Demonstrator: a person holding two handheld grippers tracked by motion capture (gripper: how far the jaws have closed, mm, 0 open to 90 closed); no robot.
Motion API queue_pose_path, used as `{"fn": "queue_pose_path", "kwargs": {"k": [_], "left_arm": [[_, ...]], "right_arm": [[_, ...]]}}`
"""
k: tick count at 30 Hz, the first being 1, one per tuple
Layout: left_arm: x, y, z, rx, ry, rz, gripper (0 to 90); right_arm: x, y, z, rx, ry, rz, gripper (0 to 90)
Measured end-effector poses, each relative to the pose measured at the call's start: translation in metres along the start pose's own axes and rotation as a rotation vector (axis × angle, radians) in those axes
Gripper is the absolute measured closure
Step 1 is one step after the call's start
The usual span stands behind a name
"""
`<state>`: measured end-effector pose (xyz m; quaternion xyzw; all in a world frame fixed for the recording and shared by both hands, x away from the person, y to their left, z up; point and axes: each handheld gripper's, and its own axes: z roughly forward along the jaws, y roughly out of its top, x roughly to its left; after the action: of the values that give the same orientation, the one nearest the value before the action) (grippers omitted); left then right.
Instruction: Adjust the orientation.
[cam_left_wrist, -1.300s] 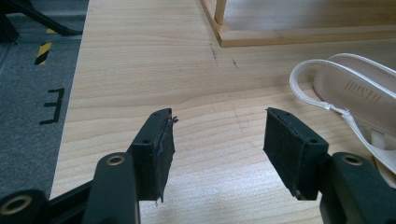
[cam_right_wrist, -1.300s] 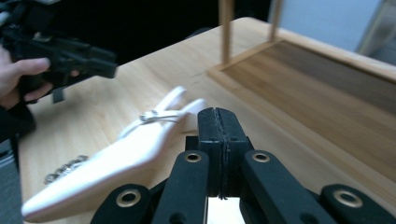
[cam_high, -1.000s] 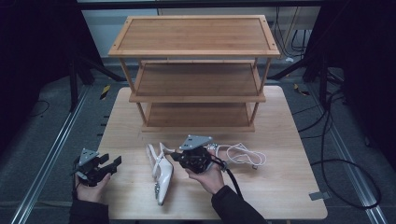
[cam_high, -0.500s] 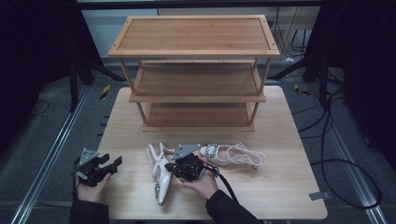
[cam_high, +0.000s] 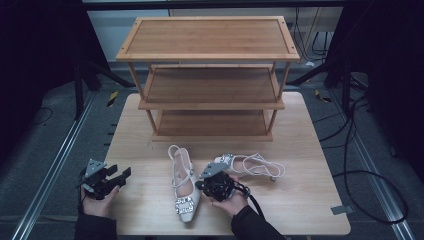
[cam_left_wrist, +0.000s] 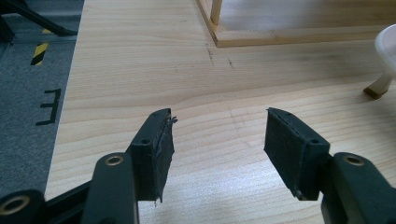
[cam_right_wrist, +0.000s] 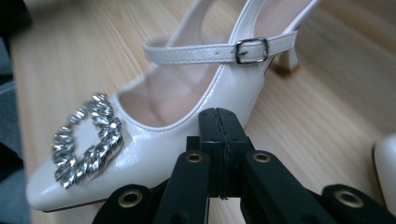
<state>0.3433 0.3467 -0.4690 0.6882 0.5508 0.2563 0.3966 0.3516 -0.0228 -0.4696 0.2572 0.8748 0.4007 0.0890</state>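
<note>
The right claw (cam_right_wrist: 219, 140) had its jaws pressed together, empty, tips against the side of the shoe (cam_high: 184, 187) near the table's (cam_high: 300, 210) front edge. Nudged further, the shoe could have tipped over or slid off. The left claw (cam_left_wrist: 217, 140) gaped wide by the left edge.

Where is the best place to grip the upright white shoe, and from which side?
Probably the side wall of the upright shoe, just behind the buckle ornament: the rim there is thin and open. The right gripper, now shut beside that wall, would open and come down from above.
</note>
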Motion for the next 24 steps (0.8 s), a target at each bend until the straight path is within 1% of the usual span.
{"fn": "queue_pose_path", "kwargs": {"k": [1, 3, 4, 5, 6, 7, 9, 12, 14, 15, 18, 19, 21, 24], "left_arm": [[0.0, 0.0, 0.0, 0.0, -0.003, 0.002, 40.7], [-0.001, 0.0, 0.0, -0.001, -0.005, 0.006, 40.7], [0.0, 0.0, 0.0, -0.001, -0.005, 0.006, 40.6], [0.0, 0.0, 0.0, -0.001, -0.006, 0.003, 40.6], [0.0, 0.0, 0.0, 0.0, -0.006, 0.001, 40.6], [0.0, 0.0, 0.0, -0.001, -0.005, -0.001, 40.6], [0.001, 0.0, -0.001, -0.003, -0.004, -0.002, 40.5], [0.0, 0.0, -0.002, -0.006, -0.003, -0.002, 40.5], [0.0, 0.0, -0.002, -0.004, -0.003, 0.002, 40.7], [-0.001, 0.0, -0.002, -0.004, -0.003, 0.007, 40.8], [-0.001, 0.001, -0.003, -0.006, 0.002, 0.01, 41.1], [-0.001, 0.001, -0.003, -0.007, 0.005, 0.008, 41.2], [0.0, 0.001, -0.003, -0.007, 0.01, 0.007, 41.5], [0.0, 0.001, -0.002, -0.005, 0.017, 0.002, 41.6]], "right_arm": [[-0.002, -0.004, 0.001, 0.018, -0.008, 0.003, 90.0], [-0.006, -0.011, 0.004, 0.036, -0.007, 0.023, 90.0], [-0.008, -0.014, 0.004, 0.015, 0.01, 0.042, 90.0], [-0.01, -0.015, 0.004, 0.009, 0.017, 0.056, 90.0], [-0.01, -0.015, 0.002, 0.014, 0.013, 0.052, 90.0], [-0.009, -0.015, 0.0, 0.018, 0.004, 0.038, 90.0], [-0.007, -0.018, -0.005, 0.02, 0.014, 0.023, 90.0], [-0.002, -0.028, -0.014, 0.029, 0.044, 0.007, 90.0], [0.002, -0.035, -0.018, 0.04, 0.073, 0.009, 90.0], [0.004, -0.037, -0.018, 0.043, 0.095, 0.014, 90.0], [0.014, -0.038, -0.012, 0.071, 0.127, -0.008, 90.0], [0.017, -0.038, -0.01, 0.075, 0.126, -0.023, 90.0], [0.019, -0.035, -0.009, 0.081, 0.12, -0.018, 90.0], [0.023, -0.033, -0.003, 0.055, 0.124, -0.006, 90.0]]}}
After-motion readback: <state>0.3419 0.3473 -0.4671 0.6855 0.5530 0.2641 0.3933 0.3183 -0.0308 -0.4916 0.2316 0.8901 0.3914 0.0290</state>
